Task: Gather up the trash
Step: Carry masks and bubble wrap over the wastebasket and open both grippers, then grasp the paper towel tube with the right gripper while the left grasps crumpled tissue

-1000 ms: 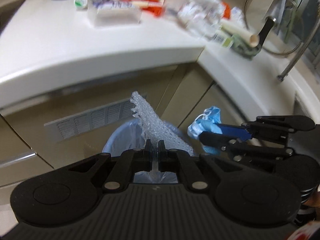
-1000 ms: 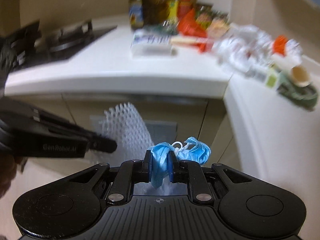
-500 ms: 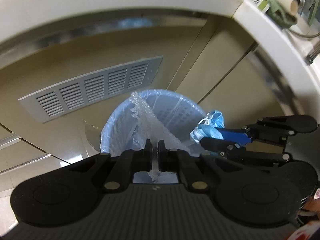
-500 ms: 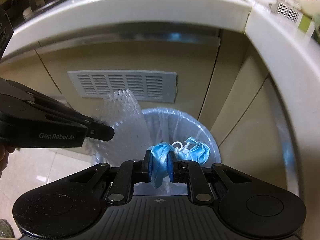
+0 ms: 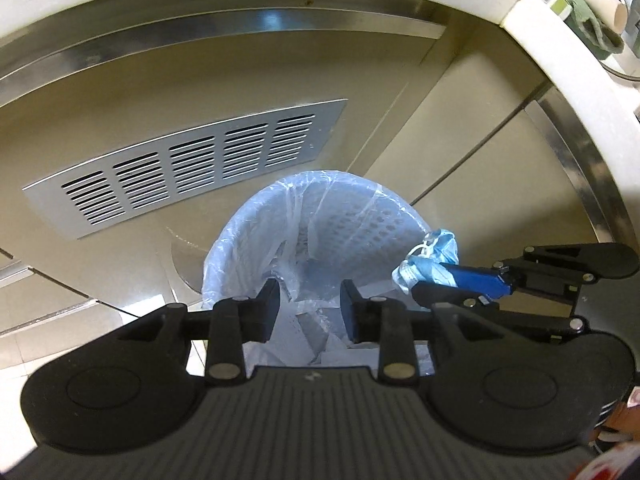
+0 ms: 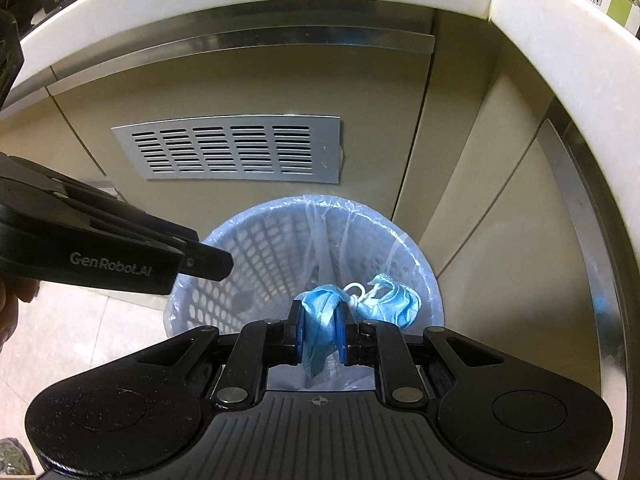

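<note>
A round pale-blue waste bin (image 5: 320, 178) lined with a thin plastic bag stands on the floor against the cabinets, right below both grippers. My left gripper (image 5: 308, 308) hangs over its mouth with the jaws opening and nothing between them. Pale crumpled material (image 5: 300, 320) lies inside the bin beneath it. My right gripper (image 6: 320, 320) is shut on a crumpled blue face mask (image 6: 392, 300) with white ear loops, held above the bin's (image 6: 280, 208) right side. In the left wrist view, the mask (image 5: 440, 244) sticks out past the right gripper (image 5: 412, 280). In the right wrist view, the left gripper (image 6: 212, 262) reaches in from the left.
Beige cabinet doors with a metal vent grille (image 5: 192, 168) rise behind the bin. The white worktop edge (image 5: 560, 52) overhangs above and to the right, with a green cloth (image 5: 592, 28) and a cardboard tube on it. Tiled floor (image 6: 60, 340) lies left of the bin.
Both grippers dropped from worktop height to just over the bin. The left jaws have parted and the clear bubble wrap they held is gone from them. The right still grips the mask.
</note>
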